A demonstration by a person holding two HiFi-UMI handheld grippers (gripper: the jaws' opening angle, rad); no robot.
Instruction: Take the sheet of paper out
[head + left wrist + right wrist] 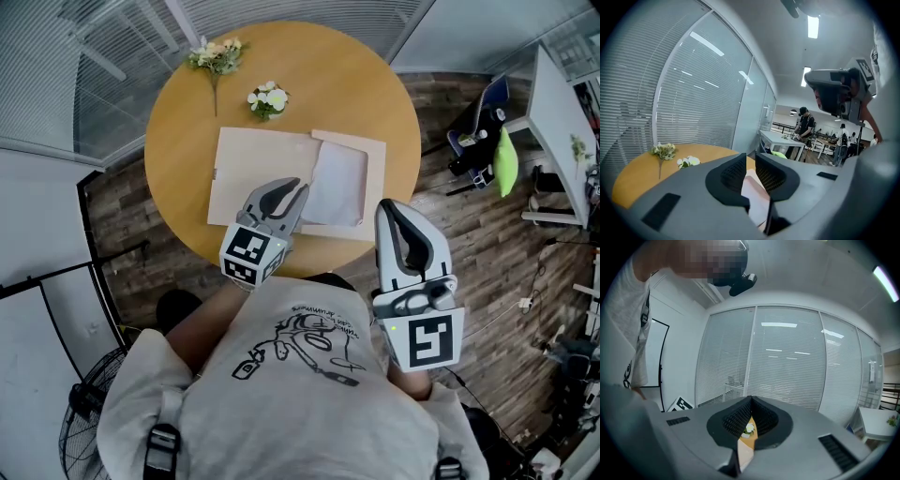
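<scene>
A beige folder (pixel 253 159) lies flat on the round wooden table (pixel 375 94). A white sheet of paper (pixel 337 183) rests on its right half, slightly askew. My left gripper (pixel 289 192) hovers over the folder's near edge, just left of the sheet. Its jaws stand a little apart with nothing between them, and the pale sheet (pixel 757 197) shows through the gap of the left gripper (pixel 751 161). My right gripper (pixel 398 211) is held off the table's near right edge, close to my body. The right gripper (pixel 751 401) has its tips together and holds nothing.
Two flower sprigs (pixel 216 54) (pixel 267 98) lie at the table's far side. Glass walls with blinds stand behind. A fan (pixel 89 412) is on the floor at lower left, a white desk (pixel 558 131) at right. People (pixel 805 126) work in the distance.
</scene>
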